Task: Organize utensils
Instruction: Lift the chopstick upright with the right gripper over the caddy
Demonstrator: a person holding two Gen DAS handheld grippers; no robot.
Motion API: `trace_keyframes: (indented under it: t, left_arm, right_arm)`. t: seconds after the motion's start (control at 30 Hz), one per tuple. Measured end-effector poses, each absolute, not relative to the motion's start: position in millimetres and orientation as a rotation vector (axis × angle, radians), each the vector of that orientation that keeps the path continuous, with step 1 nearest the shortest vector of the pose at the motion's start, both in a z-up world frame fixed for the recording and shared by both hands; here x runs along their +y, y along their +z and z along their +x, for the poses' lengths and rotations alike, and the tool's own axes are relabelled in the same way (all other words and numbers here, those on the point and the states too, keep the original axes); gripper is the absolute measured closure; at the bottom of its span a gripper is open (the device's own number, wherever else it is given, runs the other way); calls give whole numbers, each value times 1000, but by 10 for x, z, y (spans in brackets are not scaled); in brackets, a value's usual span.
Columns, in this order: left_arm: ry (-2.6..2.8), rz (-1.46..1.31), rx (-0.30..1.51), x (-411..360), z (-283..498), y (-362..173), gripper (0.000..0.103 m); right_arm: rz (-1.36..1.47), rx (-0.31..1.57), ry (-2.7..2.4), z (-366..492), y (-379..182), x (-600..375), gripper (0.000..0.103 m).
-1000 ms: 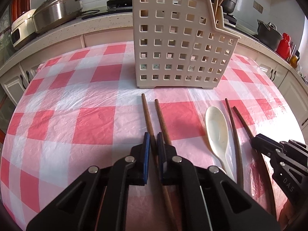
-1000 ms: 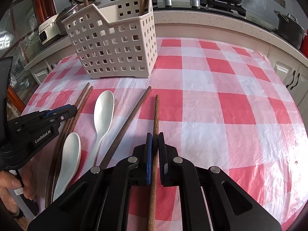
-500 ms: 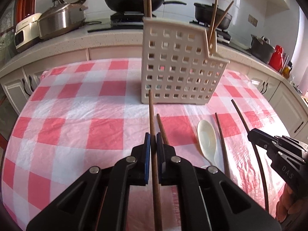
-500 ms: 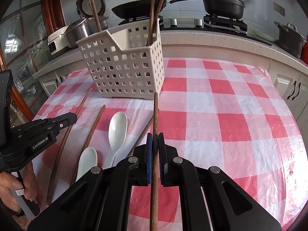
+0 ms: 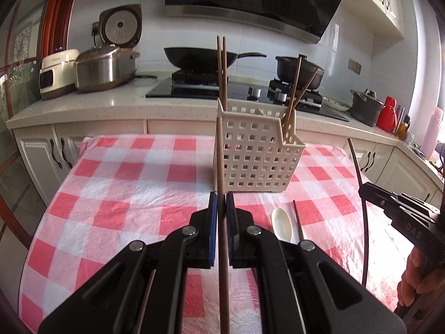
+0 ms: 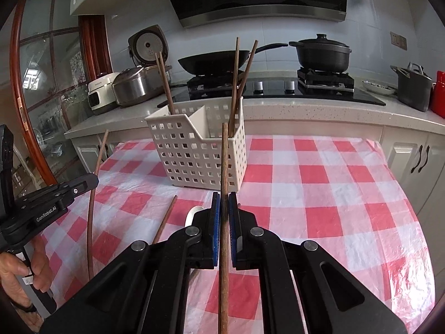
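Before the perforated white caddy on the red-checked tablecloth, the left gripper is clamped on a brown chopstick, lifted clear of the cloth and pointing toward the caddy. Beside it, the right gripper pinches a second chopstick likewise. Four chopsticks stand inside the caddy; a white spoon and another loose chopstick lie just in front of it.
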State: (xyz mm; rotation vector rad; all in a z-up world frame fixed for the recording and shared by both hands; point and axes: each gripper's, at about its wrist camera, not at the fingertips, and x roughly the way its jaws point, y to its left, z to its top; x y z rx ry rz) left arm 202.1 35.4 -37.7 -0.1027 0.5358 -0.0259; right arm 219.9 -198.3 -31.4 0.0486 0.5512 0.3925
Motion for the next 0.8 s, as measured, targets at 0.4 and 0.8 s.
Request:
trace_keyframes:
  t: [0.4,0.8]
  left_arm:
    - [-41,-56,385,277,1623,-98,97]
    - [-59,-26,333,222,1439,-28,97]
  right_arm:
    - [38,444,394,1963,-83,-2045,96]
    - [76,336,410,1789,16,-2172,96]
